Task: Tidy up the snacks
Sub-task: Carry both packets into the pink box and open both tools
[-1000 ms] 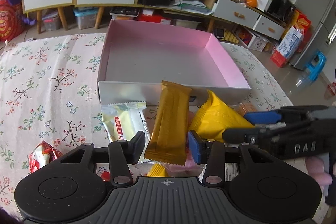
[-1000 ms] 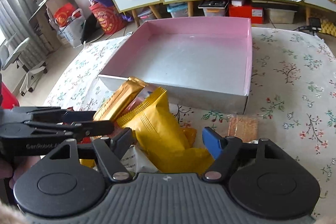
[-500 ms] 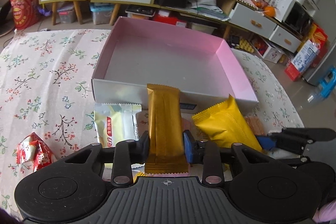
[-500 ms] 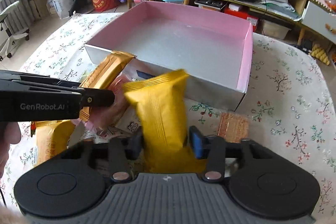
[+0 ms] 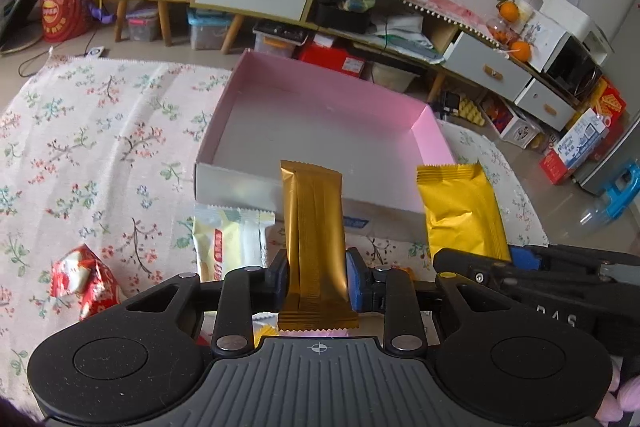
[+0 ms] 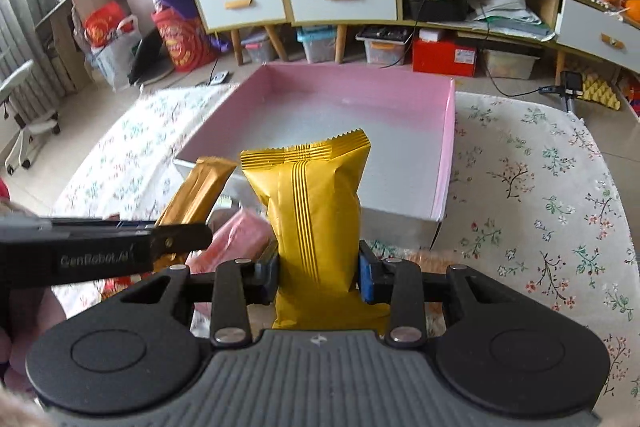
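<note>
The left tongs [image 5: 317, 277], having just closed, grasp a slim, glossy bronze foil bar [image 5: 314, 227]. The right tongs [image 6: 318, 273], likewise just closed, clench a puffy, ribbed yellow foil packet [image 6: 314, 203]. Beyond both lies the shallow pink cardboard box [image 5: 434, 135].

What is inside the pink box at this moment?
Nothing can be seen inside the pink box: its grey floor is bare. The held yellow packet and gold bar cover part of the near edge, so that strip stays unseen.

White-drawered cabinets [image 6: 296, 1], tiled floor [image 6: 100, 107] (probably), daylight
</note>
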Demonstrator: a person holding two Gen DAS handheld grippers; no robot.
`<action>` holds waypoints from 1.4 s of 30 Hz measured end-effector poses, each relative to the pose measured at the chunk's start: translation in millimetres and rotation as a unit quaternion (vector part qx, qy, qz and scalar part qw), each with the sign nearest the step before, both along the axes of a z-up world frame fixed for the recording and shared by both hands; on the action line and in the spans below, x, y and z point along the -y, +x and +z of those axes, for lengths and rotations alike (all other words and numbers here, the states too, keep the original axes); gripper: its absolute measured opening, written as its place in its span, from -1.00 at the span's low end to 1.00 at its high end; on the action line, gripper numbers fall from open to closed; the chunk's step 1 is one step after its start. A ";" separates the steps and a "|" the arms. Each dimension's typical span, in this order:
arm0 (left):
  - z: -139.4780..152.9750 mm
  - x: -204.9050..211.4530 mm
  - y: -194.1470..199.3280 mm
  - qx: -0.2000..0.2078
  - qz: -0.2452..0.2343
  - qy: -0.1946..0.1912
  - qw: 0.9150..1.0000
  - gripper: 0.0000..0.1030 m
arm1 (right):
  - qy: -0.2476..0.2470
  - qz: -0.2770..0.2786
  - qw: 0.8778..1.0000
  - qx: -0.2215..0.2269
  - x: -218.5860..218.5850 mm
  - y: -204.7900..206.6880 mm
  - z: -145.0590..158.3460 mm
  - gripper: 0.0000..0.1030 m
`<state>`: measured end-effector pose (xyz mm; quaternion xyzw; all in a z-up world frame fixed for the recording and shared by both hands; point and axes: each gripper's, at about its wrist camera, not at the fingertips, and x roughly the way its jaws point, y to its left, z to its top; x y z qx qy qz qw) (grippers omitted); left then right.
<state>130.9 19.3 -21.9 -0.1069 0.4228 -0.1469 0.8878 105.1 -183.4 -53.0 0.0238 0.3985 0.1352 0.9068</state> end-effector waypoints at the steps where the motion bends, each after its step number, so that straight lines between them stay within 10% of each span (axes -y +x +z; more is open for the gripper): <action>1: 1.7 -0.9 0.3 0.002 0.002 -0.003 1.000 -0.50 | 0.003 -0.005 1.000 0.001 1.2 2.0 0.3 -0.34; 19: -11.0 13.9 87.9 0.059 -0.004 0.034 0.998 -0.51 | 0.056 -0.075 0.995 0.045 19.4 61.6 -2.6 -0.34; 31: -40.6 19.0 86.0 0.037 -0.028 0.109 0.993 -0.51 | 0.036 -0.081 0.995 0.043 12.0 82.9 -20.7 -0.34; 42: -35.2 13.6 82.0 0.003 -0.025 0.085 0.996 -0.52 | 0.014 -0.060 0.998 0.011 6.0 76.0 -23.4 -0.26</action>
